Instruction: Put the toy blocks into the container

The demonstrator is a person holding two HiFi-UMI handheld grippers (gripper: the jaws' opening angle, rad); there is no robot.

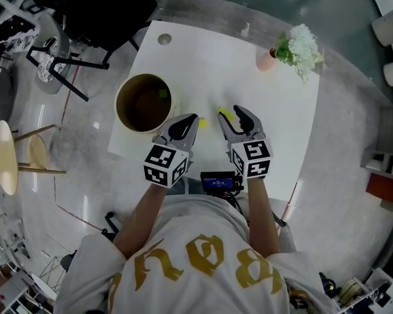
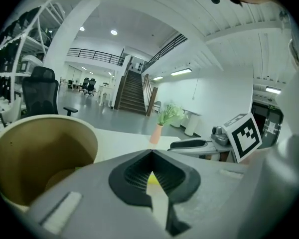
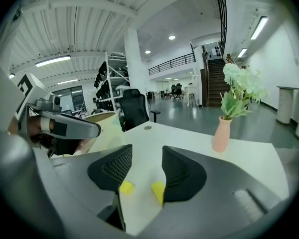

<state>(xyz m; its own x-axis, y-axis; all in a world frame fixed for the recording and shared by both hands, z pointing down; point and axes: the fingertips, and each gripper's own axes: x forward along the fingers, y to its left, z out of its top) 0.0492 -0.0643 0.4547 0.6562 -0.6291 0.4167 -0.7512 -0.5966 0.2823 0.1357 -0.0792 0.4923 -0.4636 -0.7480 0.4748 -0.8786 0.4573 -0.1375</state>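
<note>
Yellow toy blocks [image 3: 158, 190], two, lay on the table [image 1: 281, 110], unpicked; one block [image 1: 162, 93] sat in the cardboard container [image 1: 118, 102]. Left gripper [image 2: 151, 152] jaws together, empty; right gripper [image 3: 147, 156] jaws apart over them.

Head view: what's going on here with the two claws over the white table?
A person stands at a white table with a claw in each hand. The left claw is shut, apparently on nothing, beside the brown tub, which already holds a green block. The right claw is open just above two yellow blocks lying on the table, gripping neither yet.
</note>
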